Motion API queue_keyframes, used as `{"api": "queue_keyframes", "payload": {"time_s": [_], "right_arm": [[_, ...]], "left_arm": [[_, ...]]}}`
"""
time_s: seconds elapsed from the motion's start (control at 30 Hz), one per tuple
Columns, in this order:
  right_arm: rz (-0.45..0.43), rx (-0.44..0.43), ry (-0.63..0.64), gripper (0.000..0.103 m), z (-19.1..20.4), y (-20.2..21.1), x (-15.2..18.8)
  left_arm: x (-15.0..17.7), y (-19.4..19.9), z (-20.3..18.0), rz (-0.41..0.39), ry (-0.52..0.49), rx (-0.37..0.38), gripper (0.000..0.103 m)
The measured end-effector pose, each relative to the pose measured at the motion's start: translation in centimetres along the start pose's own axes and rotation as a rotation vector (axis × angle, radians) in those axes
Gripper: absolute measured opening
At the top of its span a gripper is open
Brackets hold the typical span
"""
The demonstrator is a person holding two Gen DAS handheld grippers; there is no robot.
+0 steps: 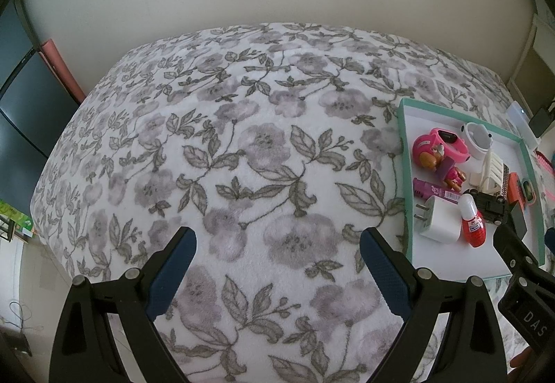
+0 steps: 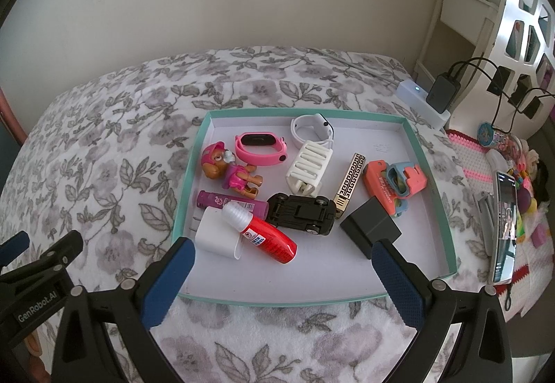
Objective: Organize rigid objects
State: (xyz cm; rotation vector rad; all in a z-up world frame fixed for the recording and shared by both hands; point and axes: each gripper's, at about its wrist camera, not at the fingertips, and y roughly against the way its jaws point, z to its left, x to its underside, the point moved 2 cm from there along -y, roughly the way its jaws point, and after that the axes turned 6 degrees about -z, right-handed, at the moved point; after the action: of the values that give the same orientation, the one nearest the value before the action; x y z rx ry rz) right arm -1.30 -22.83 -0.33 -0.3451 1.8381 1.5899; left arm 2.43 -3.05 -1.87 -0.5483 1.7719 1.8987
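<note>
The right gripper (image 2: 282,254) hangs closest, its blue-padded fingers spread wide over the near edge of the tray (image 2: 435,196), holding nothing. To the left, the left gripper (image 1: 277,244) is just as wide open and bare above the flowered blanket (image 1: 242,140); its side reads "GenRobot.AI", while the other's shows "DAS".

The shallow teal-rimmed tray sits on the blanket, cluttered. From the left: a purple tube (image 2: 230,201) with a barcode label, a white plug (image 2: 216,234) and a toy pup (image 2: 229,171) in pink. A red bottle (image 2: 267,235) with a white cap leans on the plug; its label print is too small to read. Then a pink watch (image 2: 260,147), a black toy car (image 2: 301,213) on its roof, a white ribbed holder (image 2: 308,166), a white watch (image 2: 310,126), a gold-patterned stick (image 2: 350,185), a black block (image 2: 371,227) and an orange and blue clip (image 2: 395,182) with lettering I can't quite make out.
</note>
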Motion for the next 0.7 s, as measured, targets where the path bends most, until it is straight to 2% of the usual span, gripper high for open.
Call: {"api": "queue_keyframes", "payload": {"time_s": [0.7], "right_arm": [[0.000, 0.000, 0.005, 0.103, -0.05, -0.13, 0.10]], "left_arm": [[0.09, 0.14, 0.01, -0.003, -0.010, 0.009, 0.095]]}}
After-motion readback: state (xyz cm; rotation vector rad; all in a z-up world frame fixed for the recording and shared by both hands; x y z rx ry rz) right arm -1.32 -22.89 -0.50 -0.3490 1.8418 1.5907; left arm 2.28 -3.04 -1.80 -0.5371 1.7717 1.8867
